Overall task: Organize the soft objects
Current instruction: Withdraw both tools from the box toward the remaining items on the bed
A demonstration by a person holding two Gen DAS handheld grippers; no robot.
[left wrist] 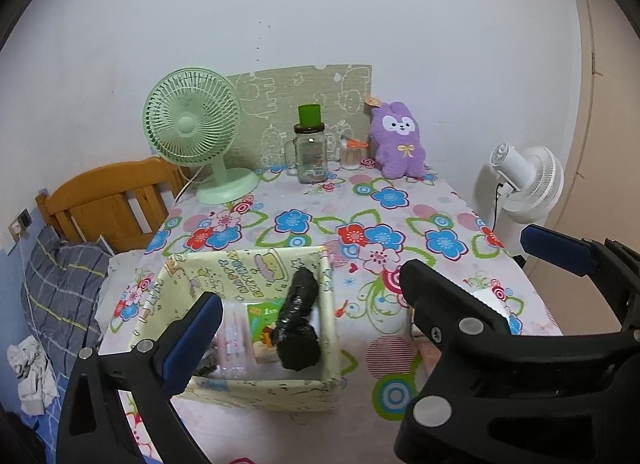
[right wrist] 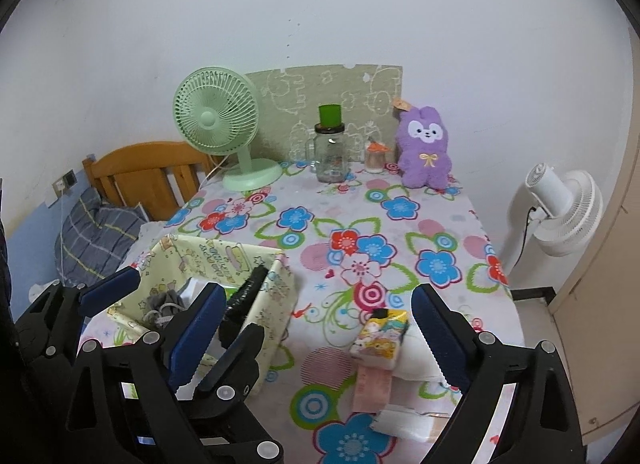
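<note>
Standing off to the side, my main worry was the little pile by the near right edge of the table (right wrist: 452, 224): a cartoon-print tissue pack (right wrist: 380, 338) sat on top of a pink packet (right wrist: 372, 388) and some white packs (right wrist: 404, 424), loosely stacked and close enough to the edge that a sloppy grab could've shoved the lower ones off onto the floor. The right gripper (right wrist: 320, 328) hung over that pile with its fingers spread wide and nothing between them, so I figured the tissue pack was next. The left gripper (left wrist: 312, 300) was also spread and empty, hovering right over the fabric storage box (left wrist: 332, 324), which already held a black bundle (left wrist: 300, 324), a green packet (left wrist: 262, 314) and, seen from the right-hand camera, something grey and knitted (right wrist: 162, 304). That box looked floppy-walled, so a finger catching its rim could've folded it or dragged it toward the bed-side edge it was sitting near. The two grippers were just beside each other too, so a bump looked possible. Plenty of open tablecloth in the middle though; the green fan (left wrist: 192, 124), glass jar (left wrist: 310, 154) and purple plush (left wrist: 398, 140) were well apart at the back wall.
</note>
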